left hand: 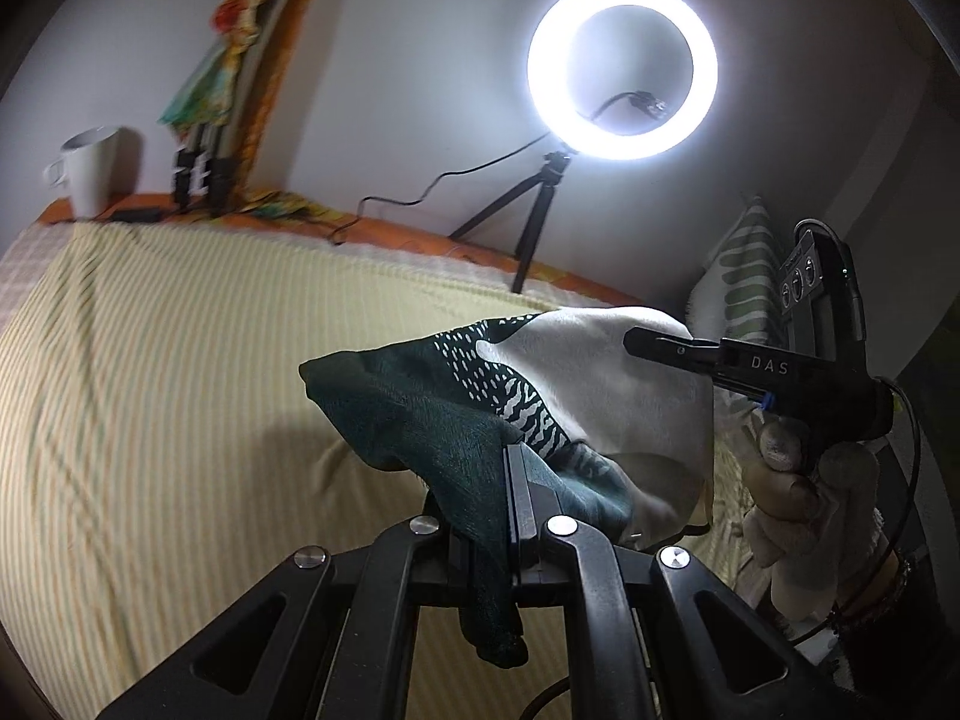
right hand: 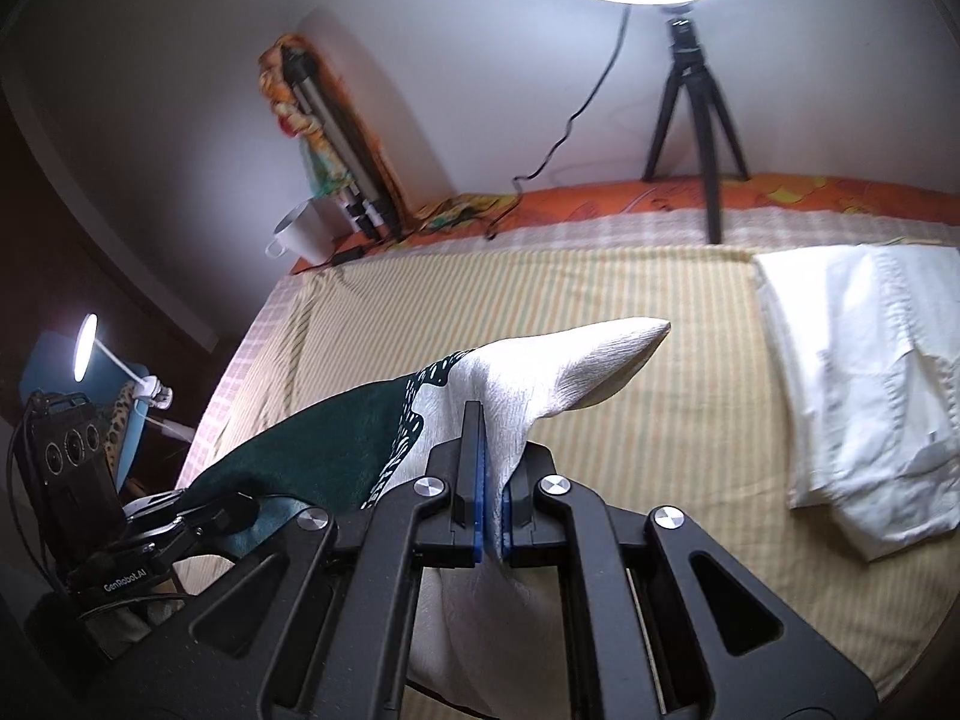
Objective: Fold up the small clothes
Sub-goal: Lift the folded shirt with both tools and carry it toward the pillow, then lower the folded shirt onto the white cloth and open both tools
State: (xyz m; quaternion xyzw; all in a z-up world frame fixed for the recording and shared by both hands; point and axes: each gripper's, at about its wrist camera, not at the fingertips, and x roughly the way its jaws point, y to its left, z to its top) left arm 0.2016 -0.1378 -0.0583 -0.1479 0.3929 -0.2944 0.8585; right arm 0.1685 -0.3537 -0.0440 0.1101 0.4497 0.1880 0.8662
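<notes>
While both claws pinch the cloth (right hand: pixel 528 372), "DAS" and "GenRobot.AI" mark their bodies.

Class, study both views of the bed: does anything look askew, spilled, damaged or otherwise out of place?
Little stands out. The white garment on the striped bedsheet lies loosely folded, its edges uneven. The white mug stands upright, nothing spilled.

The right gripper (right hand: pixel 491 468) pinches a green-and-white garment (right hand: pixel 540 372) above the striped bed cover (right hand: pixel 690 360). White folded clothing (right hand: pixel 864 384) lies to the right, apparently trousers.
</notes>
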